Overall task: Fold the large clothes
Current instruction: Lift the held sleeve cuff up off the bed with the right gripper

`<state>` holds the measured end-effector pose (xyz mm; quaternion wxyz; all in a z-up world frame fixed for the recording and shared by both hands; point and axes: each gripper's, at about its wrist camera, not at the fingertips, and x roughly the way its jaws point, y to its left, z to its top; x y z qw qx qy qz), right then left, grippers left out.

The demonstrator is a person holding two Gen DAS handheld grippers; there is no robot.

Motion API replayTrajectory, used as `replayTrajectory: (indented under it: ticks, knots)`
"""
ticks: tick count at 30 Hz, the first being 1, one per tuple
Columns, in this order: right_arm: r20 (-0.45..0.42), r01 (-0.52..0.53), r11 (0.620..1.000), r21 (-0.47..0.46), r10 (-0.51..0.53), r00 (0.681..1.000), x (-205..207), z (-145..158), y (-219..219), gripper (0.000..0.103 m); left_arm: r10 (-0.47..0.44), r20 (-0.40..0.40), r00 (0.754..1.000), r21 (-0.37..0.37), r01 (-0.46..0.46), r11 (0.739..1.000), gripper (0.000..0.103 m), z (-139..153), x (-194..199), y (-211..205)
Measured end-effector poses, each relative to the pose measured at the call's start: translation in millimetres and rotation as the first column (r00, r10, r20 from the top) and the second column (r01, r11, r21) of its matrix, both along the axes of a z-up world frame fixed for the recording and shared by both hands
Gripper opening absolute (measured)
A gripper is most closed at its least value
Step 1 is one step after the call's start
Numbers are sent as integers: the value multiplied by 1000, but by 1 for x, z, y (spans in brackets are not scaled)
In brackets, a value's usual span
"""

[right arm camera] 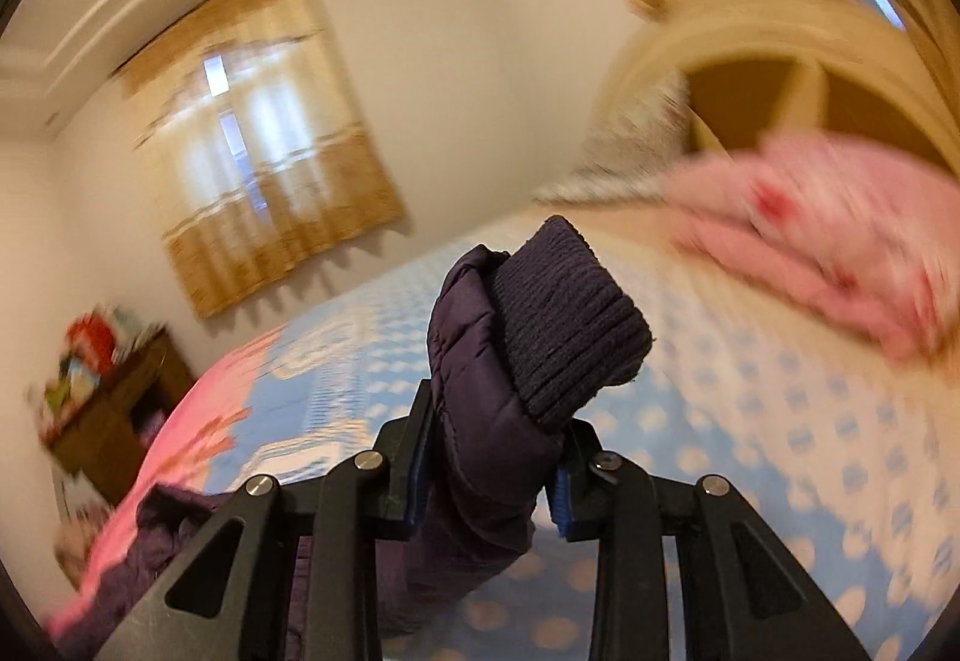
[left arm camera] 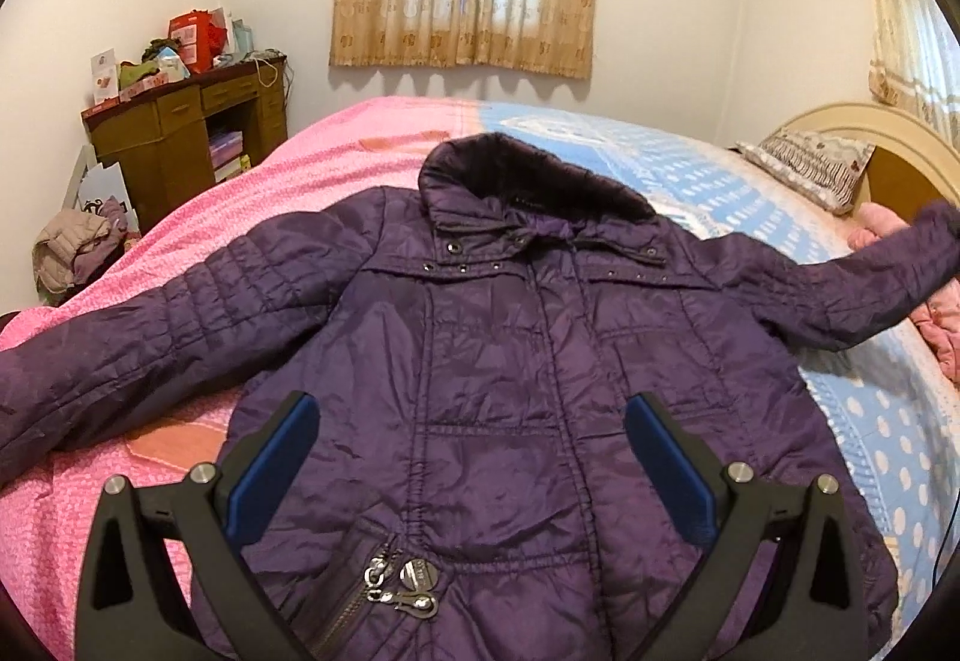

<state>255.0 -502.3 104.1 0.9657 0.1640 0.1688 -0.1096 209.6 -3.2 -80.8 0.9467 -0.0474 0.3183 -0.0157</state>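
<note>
Nearest the left wrist camera, the left gripper [left arm camera: 471, 457] hangs just over the lower front of the purple jacket [left arm camera: 492, 361], its blue-padded fingers [left arm camera: 273, 472] spread wide with nothing between them. The jacket lies face up and zipped on the bed [left arm camera: 888, 421], hem toward the camera, fur collar [left arm camera: 528, 175] away, one sleeve spread out over the pink half of the bedspread.

In the right wrist view, the right gripper [right arm camera: 489, 472] has its fingers [right arm camera: 420, 457] pinched close on the end of the other sleeve [right arm camera: 492, 391], just behind the ribbed knit cuff [right arm camera: 570, 319], which sticks up past the tips. That sleeve is raised clear of the blue spotted bedspread; the blur in this view suggests a quick lift.

The step in hand looks like the first sleeve fold. The next move calls for carrying the cuff across the chest so the sleeve lies flat over the front, with the free gripper ready to steady the body or take the second sleeve.

Counted: one jacket, two sleeves, two grippers. Further off sit a pink garment [right arm camera: 840, 241] near the headboard [left arm camera: 858, 121], one pillow [left arm camera: 810, 163], a wooden cabinet [left arm camera: 180, 145] piled with boxes, and two curtained windows.
</note>
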Motion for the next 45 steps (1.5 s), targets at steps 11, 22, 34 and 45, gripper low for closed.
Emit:
replayTrajectory:
  ticks: [11,22,34,45]
  knots:
    - [-23,-381,844,-378,403,915,15,64,220,31,40,24,999,-50,-39,998,103,1,-9,33]
    - [-281,-698,530,-481,661,696,18,-28,423,31,117,26,993,-77,-115,990,103,-4,-9,71]
    - [-493,-893,415,-175,748,444,43,-172,490,53,206,11,978,-32,-206,978,103,-10,-4,109]
    - [-305,-775,592,-220,713,631,31,-89,381,59,96,83,992,56,-101,993,103,19,10,62]
